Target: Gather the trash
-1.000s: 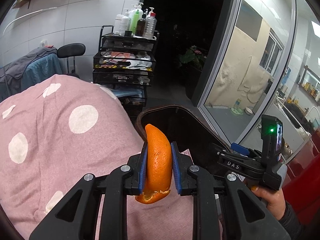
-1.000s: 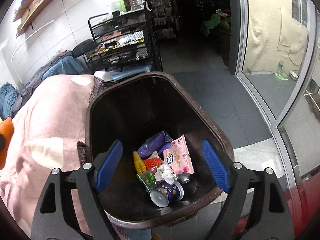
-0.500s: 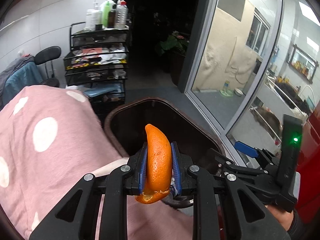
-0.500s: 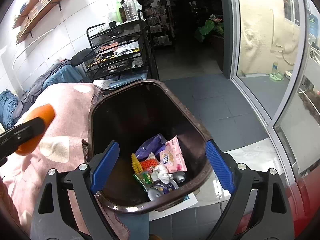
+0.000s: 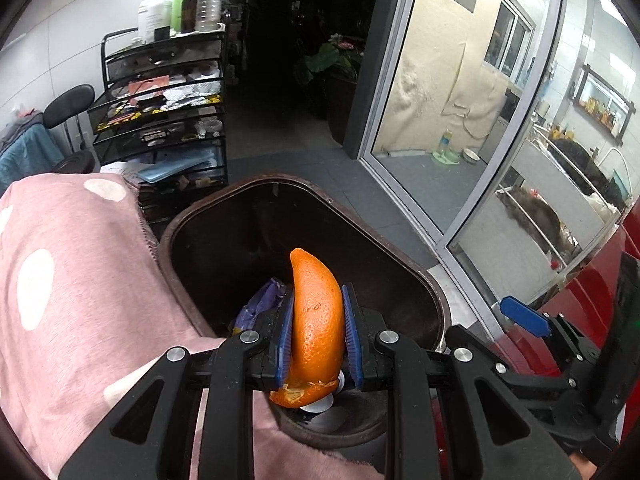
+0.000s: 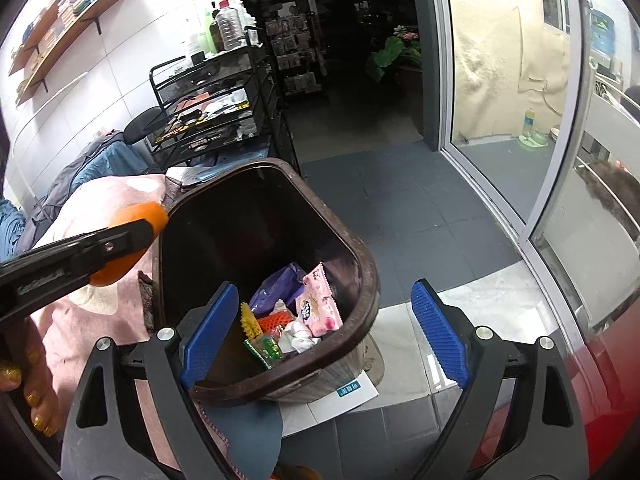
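Several wrappers (image 6: pixel 316 308) are lying in the bin (image 6: pixel 360 264) already. One orange peel (image 5: pixel 316 328) is sitting clamped in the left gripper (image 5: pixel 316 344) above it, undropped; the right gripper (image 6: pixel 320 332) is hanging wide open, empty.

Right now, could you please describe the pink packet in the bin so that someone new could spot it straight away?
Find the dark brown bin on the floor beside the pink spotted blanket. Among the rubbish at its bottom, the pink packet lies against the wall nearest the glass door, next to a purple wrapper. It is the only pale pink piece, with a small cartoon print.
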{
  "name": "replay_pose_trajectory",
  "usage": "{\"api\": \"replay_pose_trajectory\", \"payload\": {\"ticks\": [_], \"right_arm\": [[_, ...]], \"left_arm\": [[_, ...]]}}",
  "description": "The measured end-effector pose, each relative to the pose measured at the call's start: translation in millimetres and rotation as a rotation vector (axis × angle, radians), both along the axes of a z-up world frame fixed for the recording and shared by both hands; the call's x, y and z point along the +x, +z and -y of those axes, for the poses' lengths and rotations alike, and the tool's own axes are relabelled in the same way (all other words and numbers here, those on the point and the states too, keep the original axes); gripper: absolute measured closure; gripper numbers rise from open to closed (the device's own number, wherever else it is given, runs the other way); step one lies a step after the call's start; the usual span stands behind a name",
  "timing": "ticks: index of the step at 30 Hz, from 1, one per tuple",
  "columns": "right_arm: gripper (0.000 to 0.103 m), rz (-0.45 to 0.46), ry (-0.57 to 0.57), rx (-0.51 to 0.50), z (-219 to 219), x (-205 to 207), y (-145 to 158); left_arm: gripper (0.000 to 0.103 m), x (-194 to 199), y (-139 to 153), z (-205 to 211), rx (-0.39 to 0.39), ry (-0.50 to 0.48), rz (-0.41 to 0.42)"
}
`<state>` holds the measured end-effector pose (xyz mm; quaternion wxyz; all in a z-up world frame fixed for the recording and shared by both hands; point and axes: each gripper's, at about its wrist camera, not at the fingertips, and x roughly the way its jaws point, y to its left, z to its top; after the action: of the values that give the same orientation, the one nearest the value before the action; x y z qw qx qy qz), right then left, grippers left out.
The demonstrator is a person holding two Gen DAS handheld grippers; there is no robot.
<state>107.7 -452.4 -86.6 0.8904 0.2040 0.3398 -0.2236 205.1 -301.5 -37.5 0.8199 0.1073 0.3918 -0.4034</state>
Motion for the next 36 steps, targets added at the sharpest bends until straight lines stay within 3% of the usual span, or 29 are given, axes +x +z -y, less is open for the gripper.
{"api": "replay_pose_trajectory", "payload": {"ticks": [2, 4, 6, 9, 15, 24, 36], "right_arm": [[0.015, 0.001, -0.006, 0.001, 1.2, -2.9, -0.5], [0.015, 0.001, -0.010, 0.001, 1.9, -5.1, -0.9], [0.015, 0.002, -0.014, 0.001, 2.5, -5.7, -0.8], [0.015, 0.003, -0.016, 0.004, 3.3, -6.8, -1.4], [0.015, 0.002, -0.019, 0.003, 3.5, -10.3, -1.8], [0.012, 0.030, -0.027, -0.032, -4.4, -14.2, 7.2], [0.007, 0.162, 0.058, -0.132, -63.0, -23.1, 39.4]], "left_arm": [[0.078, -0.2, -1.0, 4.6, 0.004, -0.008, 0.000], [0.066, -0.5, -0.5, 7.0, -0.003, -0.012, 0.002], [0.029, -1.3, 2.8, 5.5, -0.028, -0.003, 0.021], [0.013, -7.8, 9.6, 2.7, -0.063, -0.013, 0.067], [0.006, -13.8, 19.6, -5.9, -0.078, 0.001, 0.122], [0.006, -37.0, 50.5, -49.3, -0.126, 0.068, 0.229], [0.005, -73.9, 64.0, -140.1, -0.120, 0.310, 0.353]]}}
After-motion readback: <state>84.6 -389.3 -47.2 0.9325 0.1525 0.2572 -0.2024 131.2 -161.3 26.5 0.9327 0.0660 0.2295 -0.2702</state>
